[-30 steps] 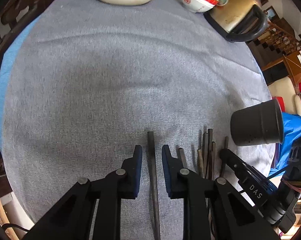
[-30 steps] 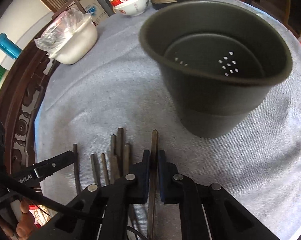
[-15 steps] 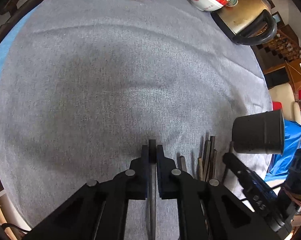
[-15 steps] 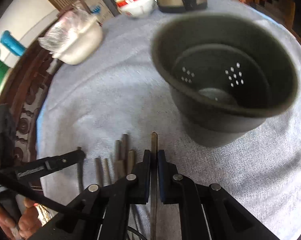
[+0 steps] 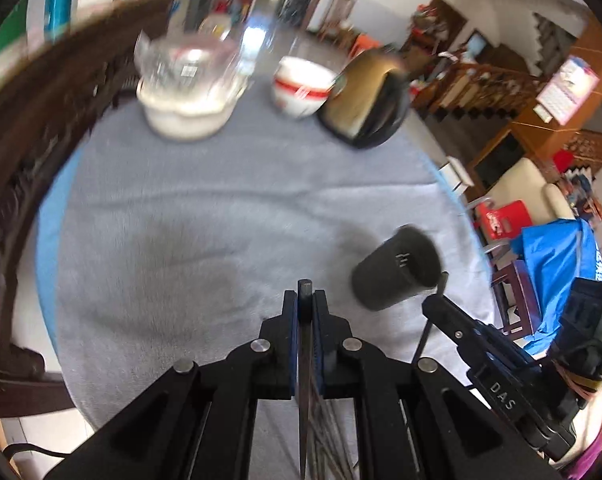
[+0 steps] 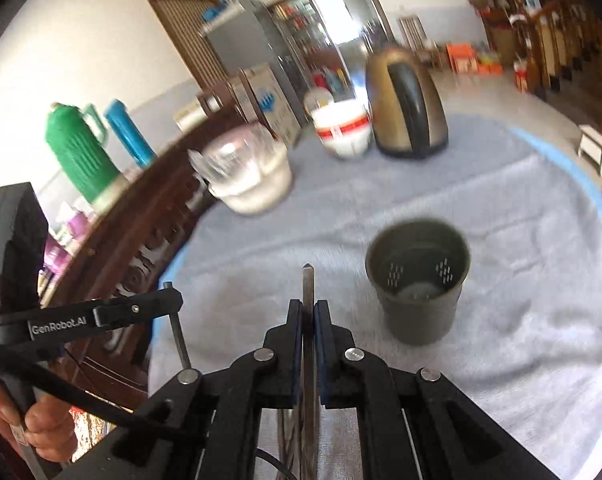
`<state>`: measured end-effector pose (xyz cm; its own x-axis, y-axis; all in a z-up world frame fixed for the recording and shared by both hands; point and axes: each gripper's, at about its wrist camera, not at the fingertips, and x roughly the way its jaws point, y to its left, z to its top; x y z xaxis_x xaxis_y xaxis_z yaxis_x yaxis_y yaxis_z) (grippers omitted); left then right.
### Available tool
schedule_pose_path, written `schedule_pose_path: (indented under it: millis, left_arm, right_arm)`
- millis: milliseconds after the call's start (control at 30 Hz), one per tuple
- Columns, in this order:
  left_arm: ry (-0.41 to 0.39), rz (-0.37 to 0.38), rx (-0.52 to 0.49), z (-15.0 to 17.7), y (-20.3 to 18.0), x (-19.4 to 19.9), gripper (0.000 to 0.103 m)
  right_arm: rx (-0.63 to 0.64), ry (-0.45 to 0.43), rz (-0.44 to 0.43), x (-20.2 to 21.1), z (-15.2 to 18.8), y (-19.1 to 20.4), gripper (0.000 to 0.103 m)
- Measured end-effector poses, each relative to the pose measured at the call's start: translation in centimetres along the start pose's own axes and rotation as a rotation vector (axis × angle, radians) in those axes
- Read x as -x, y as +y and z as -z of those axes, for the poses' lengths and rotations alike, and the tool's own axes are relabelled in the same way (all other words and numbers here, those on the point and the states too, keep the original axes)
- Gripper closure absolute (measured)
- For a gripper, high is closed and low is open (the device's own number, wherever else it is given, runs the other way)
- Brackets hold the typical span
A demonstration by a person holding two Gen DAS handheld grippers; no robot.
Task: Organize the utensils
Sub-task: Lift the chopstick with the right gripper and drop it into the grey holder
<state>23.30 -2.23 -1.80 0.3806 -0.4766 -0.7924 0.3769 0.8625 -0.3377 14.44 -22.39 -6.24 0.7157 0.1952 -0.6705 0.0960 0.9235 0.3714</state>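
I'm holding one chopstick (image 5: 304,312) in left tongs (image 5: 304,300), another chopstick (image 6: 308,300) in right tongs (image 6: 308,312); thin, stiff, light, probably slippery, so I'm pinching near the top ends.

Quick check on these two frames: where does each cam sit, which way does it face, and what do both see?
Left wrist: on the left gripper, facing forward-down over the grey cloth; own jaws shut on a chopstick; right gripper at its right.
Right wrist: on the right gripper, facing forward-down; jaws shut on a chopstick; left gripper and a hand at its left.
Shared: dark holder, kettle, red-banded bowl.
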Motion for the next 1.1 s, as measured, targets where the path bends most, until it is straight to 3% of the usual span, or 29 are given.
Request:
schedule_pose_path:
  millis: [233,600,900,1100]
  left_arm:
    - [-0.112,0.013,-0.084,0.1,-3.2,5.1,0.096]
    - [-0.254,0.021,-0.101,-1.6,-6.2,8.7,0.096]
    - [-0.468,0.05,-0.088,-4.6,-9.5,11.9,0.096]
    - [-0.602,0.074,-0.079,-5.9,-11.2,12.1,0.096]
  right_arm:
    - [0.015,-0.161,-0.051,4.7,-1.1,1.4,0.097]
    - [0.063,-0.351,-0.02,9.5,-3.1,2.1,0.097]
    - [0.017,-0.544,0.065,13.3,-6.9,0.6,0.097]
    - [0.032,-0.649,0.167,14.0,-8.2,0.0,0.097]
